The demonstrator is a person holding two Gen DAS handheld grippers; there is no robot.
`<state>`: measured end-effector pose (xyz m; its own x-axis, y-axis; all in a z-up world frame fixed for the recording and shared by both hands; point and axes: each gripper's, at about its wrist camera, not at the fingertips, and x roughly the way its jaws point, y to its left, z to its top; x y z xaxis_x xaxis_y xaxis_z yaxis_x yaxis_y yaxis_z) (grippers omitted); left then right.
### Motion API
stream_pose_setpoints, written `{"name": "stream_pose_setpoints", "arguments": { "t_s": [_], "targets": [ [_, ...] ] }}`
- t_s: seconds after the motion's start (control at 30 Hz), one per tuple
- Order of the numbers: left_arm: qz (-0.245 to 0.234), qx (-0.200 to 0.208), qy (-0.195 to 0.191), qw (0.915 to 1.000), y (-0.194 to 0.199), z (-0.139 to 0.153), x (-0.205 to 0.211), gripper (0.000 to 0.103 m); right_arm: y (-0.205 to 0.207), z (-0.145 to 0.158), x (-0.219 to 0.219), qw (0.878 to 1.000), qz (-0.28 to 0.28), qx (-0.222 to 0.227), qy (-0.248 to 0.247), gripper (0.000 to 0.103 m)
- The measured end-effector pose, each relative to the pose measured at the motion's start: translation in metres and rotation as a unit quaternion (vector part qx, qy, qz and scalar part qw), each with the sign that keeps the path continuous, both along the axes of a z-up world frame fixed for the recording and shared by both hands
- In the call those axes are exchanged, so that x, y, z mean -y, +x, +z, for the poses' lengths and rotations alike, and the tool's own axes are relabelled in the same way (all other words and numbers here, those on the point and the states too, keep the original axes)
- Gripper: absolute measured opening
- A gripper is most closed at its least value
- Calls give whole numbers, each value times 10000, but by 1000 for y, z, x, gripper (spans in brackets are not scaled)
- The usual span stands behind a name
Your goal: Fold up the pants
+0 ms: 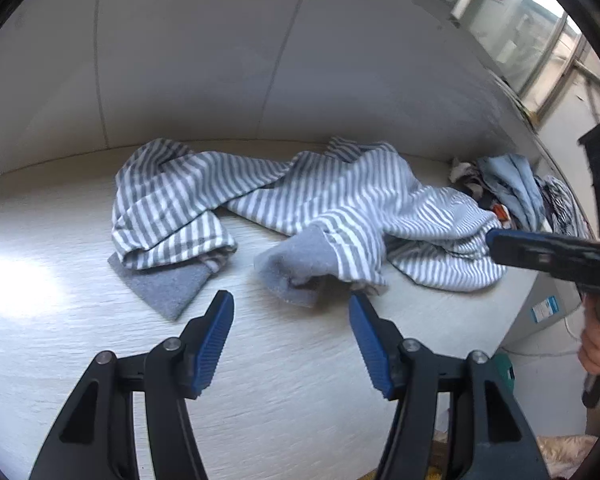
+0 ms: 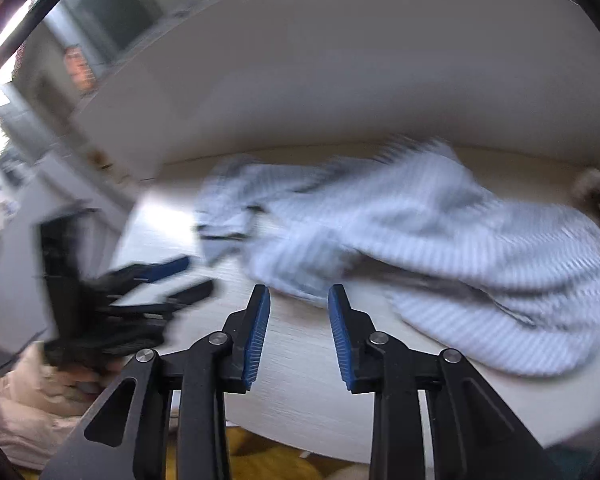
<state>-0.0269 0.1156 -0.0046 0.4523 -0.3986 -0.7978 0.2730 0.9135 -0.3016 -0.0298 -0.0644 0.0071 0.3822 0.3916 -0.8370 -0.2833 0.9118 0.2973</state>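
Grey-and-white striped pants (image 1: 300,208) lie crumpled on the pale table (image 1: 60,320), past the left gripper (image 1: 291,300), whose jaws gape wide and empty. In the blurred right view, the right gripper (image 2: 299,294) stands partly open, gripping nothing, just short of the pants (image 2: 420,240).

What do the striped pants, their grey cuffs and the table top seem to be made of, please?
Striped pants: likely soft knit jersey, matte; they slump in loose folds. Grey cuffs: a thicker knit, perhaps ribbed, with a fuzzy plain surface. Table: pale wood-look top, possibly laminate; fine grain lines and a bright glare patch suggest a smooth, slightly glossy finish.
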Motion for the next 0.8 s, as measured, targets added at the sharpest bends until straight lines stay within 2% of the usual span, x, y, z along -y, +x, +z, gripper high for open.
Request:
{"name": "stream_pose_setpoints", "arguments": {
  "t_s": [0.1,0.2,0.37,0.53,0.67,0.8],
  "targets": [
    [-237,31,97,9997,2,0,11,63,-4,-17,30,9974,-598,-166,-369,31],
    [-309,-1,158,9994,8,-1,24,63,-7,-36,64,9921,-1125,-425,-360,31],
    [-297,-14,322,9990,20,-4,47,63,-14,-66,128,9736,-2100,-819,-372,31],
    [41,-192,476,9987,36,-13,67,63,-16,-90,185,9487,-2925,-1183,-223,32],
    [272,-334,584,9974,46,-24,80,63,-6,-102,209,9423,-3083,-1274,-288,32],
    [423,-463,677,9957,51,-35,92,63,7,-111,221,9458,-2953,-1331,-226,32]
  ]
}}
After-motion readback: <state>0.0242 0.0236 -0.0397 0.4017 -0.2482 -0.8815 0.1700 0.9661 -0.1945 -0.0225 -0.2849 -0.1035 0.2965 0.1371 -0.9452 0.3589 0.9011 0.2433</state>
